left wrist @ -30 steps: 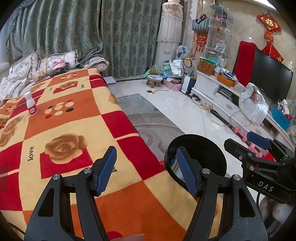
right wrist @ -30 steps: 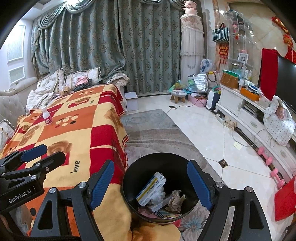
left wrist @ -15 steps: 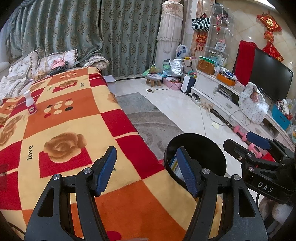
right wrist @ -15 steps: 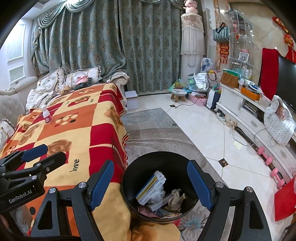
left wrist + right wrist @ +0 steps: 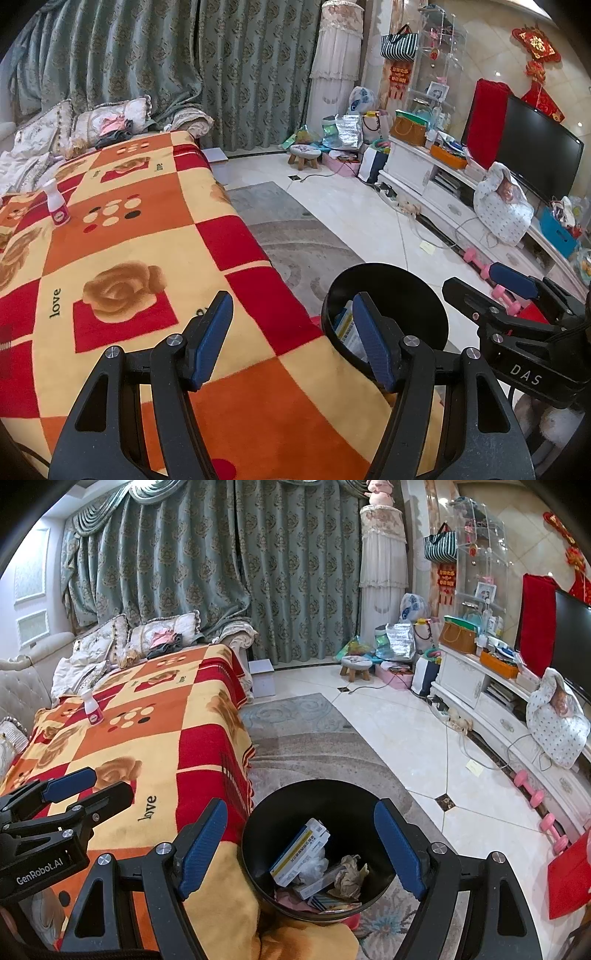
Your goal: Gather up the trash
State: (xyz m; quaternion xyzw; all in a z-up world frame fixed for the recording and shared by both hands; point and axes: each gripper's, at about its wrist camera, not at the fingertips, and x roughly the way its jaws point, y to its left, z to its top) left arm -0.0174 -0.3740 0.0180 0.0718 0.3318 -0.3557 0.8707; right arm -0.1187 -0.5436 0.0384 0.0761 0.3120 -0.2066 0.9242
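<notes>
A black round bin stands on the floor by the blanket's near corner; it holds a boxed carton, crumpled paper and other scraps. The bin also shows in the left wrist view. My right gripper is open and empty above the bin. My left gripper is open and empty over the blanket's near edge. A small white bottle with a pink label stands upright far back on the blanket, and shows in the right wrist view.
The red, orange and yellow checked blanket covers a long surface with cushions at its far end. A grey rug lies on the tiled floor. A white TV cabinet, pink dumbbells and a small stool stand on the right.
</notes>
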